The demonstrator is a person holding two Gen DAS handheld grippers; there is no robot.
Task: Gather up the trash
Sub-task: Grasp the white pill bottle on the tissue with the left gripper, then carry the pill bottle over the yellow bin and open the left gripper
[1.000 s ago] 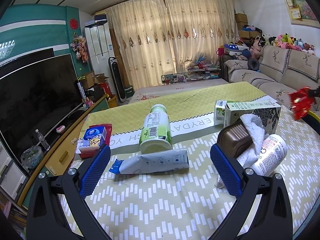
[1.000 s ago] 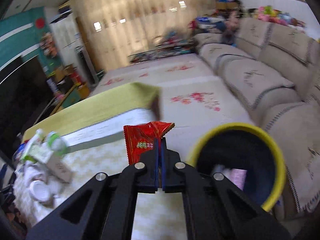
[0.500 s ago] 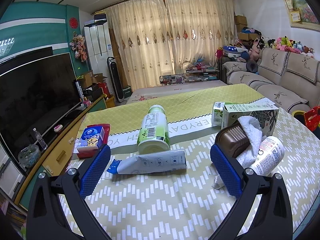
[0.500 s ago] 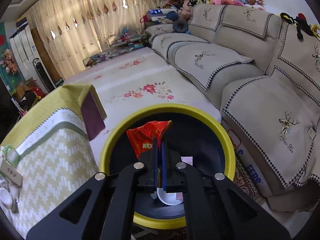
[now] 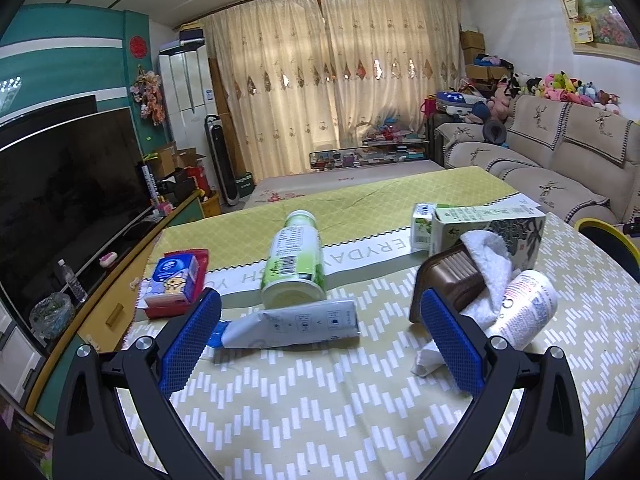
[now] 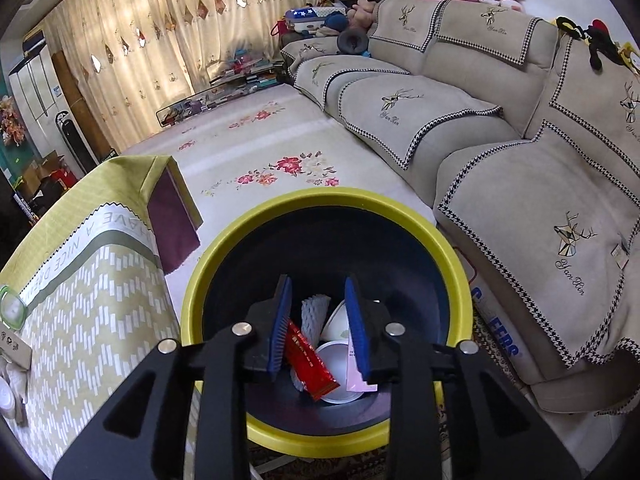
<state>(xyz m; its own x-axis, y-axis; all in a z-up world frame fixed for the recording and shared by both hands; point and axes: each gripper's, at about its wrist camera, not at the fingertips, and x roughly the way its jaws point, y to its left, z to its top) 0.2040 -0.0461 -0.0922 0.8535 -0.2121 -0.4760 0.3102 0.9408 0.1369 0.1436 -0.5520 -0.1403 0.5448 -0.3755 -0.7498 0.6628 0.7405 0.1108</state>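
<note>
Right wrist: sofa (image 6: 500, 128) beside bin (image 6: 240, 236); table (image 6: 80, 280) opposite side

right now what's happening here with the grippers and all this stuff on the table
A person is clearing trash with a gripper in each hand. The right gripper hangs over the yellow-rimmed bin beside the table; its jaws have just been opening, and the red wrapper lies loose in the bin with other rubbish. The left gripper is open and empty above the table, where a flattened tube, a green bottle on its side, a carton and more litter wait.
</note>
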